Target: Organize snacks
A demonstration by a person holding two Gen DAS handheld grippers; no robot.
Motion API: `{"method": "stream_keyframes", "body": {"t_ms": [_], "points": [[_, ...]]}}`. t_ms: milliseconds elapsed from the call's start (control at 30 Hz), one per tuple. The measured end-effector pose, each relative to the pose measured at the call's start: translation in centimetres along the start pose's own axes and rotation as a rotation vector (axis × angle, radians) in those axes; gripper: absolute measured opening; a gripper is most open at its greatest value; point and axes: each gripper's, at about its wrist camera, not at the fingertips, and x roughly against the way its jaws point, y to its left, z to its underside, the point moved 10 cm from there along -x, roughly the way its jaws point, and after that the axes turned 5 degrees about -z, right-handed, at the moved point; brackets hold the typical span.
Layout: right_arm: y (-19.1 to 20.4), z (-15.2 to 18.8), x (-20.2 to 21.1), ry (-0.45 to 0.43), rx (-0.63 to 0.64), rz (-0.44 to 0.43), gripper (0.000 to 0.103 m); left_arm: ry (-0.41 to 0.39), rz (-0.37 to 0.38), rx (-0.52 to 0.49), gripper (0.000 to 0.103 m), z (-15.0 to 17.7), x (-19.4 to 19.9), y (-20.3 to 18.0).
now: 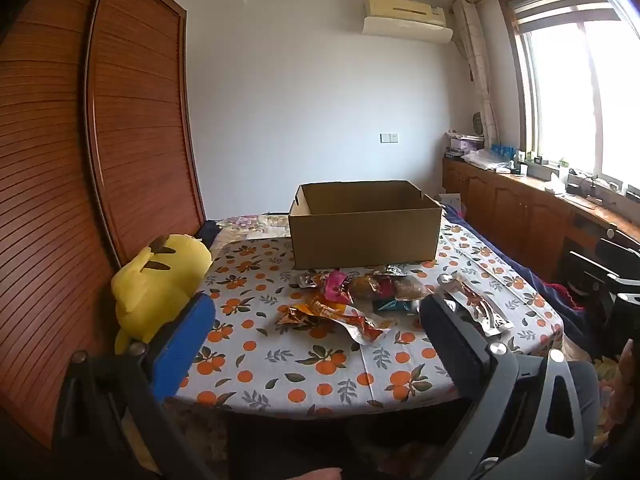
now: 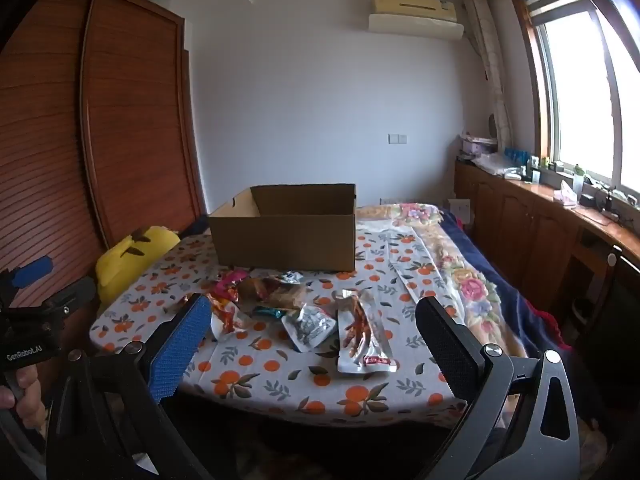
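A pile of snack packets (image 1: 360,296) lies on the orange-print tablecloth (image 1: 280,364), in front of an open cardboard box (image 1: 364,236). In the right wrist view the pile (image 2: 272,296) includes a long silver packet (image 2: 362,336) and a small silver packet (image 2: 310,326); the box (image 2: 286,236) stands behind. My left gripper (image 1: 316,316) is open and empty, held short of the pile near the table's front edge. My right gripper (image 2: 312,320) is open and empty, also short of the packets. The left gripper's body shows at the left edge of the right wrist view (image 2: 36,320).
A yellow plush toy (image 1: 156,292) sits at the table's left edge beside a wooden wardrobe (image 1: 80,160). A floral blanket (image 2: 460,264) covers the right side. Wooden cabinets (image 2: 540,232) with clutter run under the window at right.
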Motion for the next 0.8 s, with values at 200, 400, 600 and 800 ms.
{"method": "stream_keyframes", "body": {"t_ms": [200, 400, 600, 800], "points": [[0.02, 0.01, 0.04, 0.002, 0.005, 0.002, 0.103, -0.002, -0.005, -0.006, 0.103, -0.03, -0.04, 0.06], [0.0, 0.02, 0.03, 0.002, 0.005, 0.003, 0.103, -0.002, -0.004, -0.009, 0.103, -0.03, -0.03, 0.0], [0.01, 0.03, 0.01, 0.003, 0.006, 0.004, 0.103, -0.005, -0.006, -0.008, 0.103, -0.09, -0.23, 0.06], [0.06, 0.07, 0.0, 0.003, 0.007, 0.004, 0.103, -0.007, -0.007, -0.007, 0.103, -0.66, 0.06, 0.2]]}}
